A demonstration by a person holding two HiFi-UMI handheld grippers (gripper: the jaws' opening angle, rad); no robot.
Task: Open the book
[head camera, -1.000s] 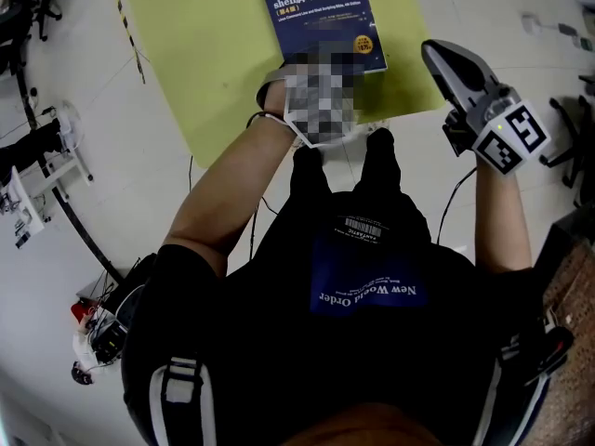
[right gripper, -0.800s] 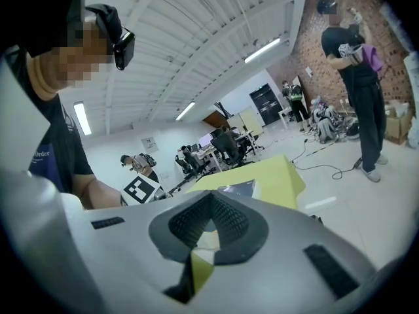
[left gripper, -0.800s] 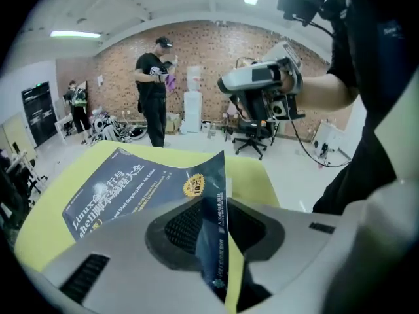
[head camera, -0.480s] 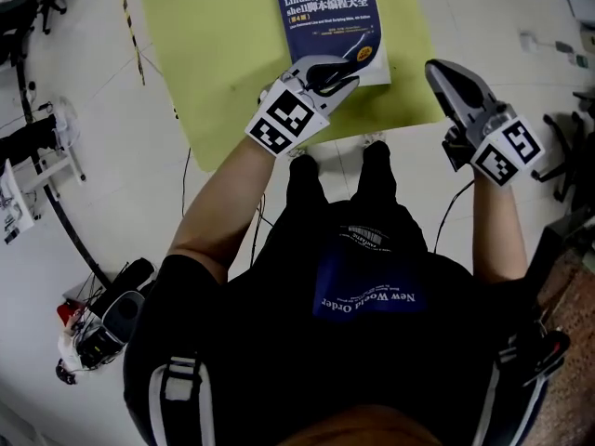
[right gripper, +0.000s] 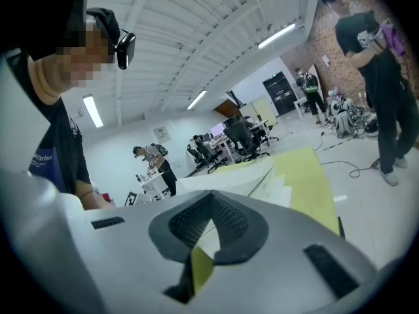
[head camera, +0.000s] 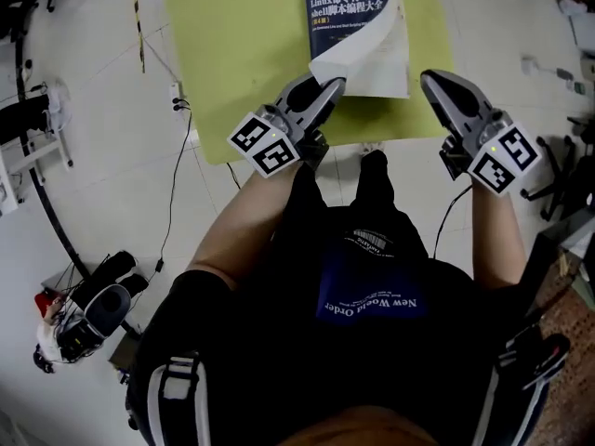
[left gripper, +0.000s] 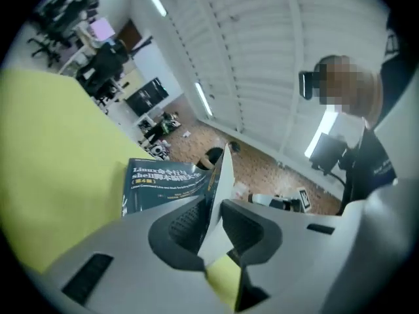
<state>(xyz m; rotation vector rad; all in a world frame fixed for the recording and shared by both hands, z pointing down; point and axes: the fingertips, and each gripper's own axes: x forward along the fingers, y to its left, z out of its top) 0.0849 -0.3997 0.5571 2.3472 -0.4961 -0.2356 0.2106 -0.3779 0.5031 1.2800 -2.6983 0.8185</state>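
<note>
Now L gripper (head camera: 327, 86) jaws, just closing, clamp book (head camera: 349, 12) cover; R gripper (head camera: 435, 82) jaws together; book far corner cropped.

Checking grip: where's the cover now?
Head view, top: cover lifted off the book on the mat, pinched by the left gripper, whose jaws have just been closing.

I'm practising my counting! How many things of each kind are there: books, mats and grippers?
book: 1
yellow-green mat: 1
grippers: 2 (left gripper, whose fingers have just been closing, with the book's lifted cover between them; right gripper, holding nothing)
total: 4
</note>
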